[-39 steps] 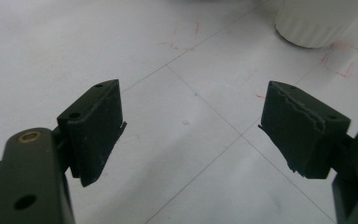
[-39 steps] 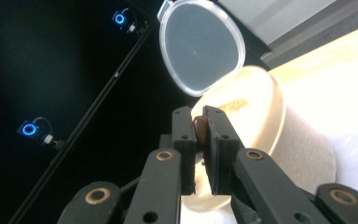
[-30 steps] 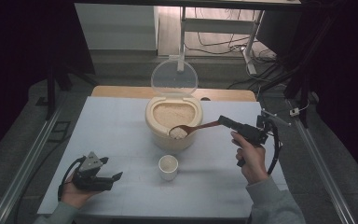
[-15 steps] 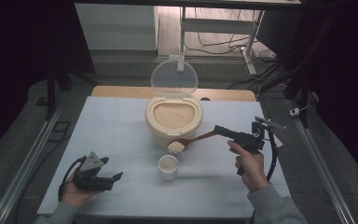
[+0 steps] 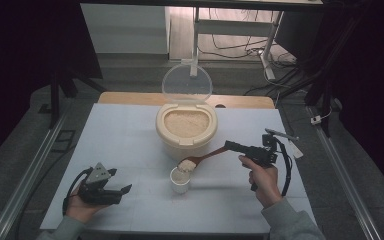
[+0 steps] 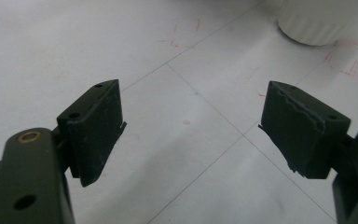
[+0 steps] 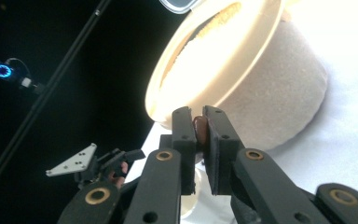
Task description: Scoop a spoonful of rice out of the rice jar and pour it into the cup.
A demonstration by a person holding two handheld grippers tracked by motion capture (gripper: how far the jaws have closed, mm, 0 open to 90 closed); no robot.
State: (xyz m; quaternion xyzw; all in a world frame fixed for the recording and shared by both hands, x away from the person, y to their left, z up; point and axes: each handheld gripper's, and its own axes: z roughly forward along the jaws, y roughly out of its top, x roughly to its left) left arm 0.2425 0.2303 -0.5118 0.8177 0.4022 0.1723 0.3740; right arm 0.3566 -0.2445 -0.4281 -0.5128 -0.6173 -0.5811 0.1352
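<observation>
- Two hand-held grippers are over the white bench (image 5: 130, 130), one at each side.
- The right hand-held gripper (image 5: 230, 145) is clamped on the handle of a brown wooden spoon (image 5: 207, 156); in the right gripper view the handle end sits pinched between the two black jaws.
- The spoon's bowl carries a heap of rice (image 5: 185, 163) and hangs right above a small white cup (image 5: 180, 181), which already has rice in it.
- The cup stands on the bench just in front of a cream rice container (image 5: 186, 127), whose clear lid (image 5: 186, 84) stands upright behind it.
- The container is full of rice nearly to its rim.
- The left hand-held gripper (image 5: 122, 189) rests low at the near left of the bench, well apart from the cup; its jaws stand wide with nothing between them, as the left gripper view shows.
</observation>
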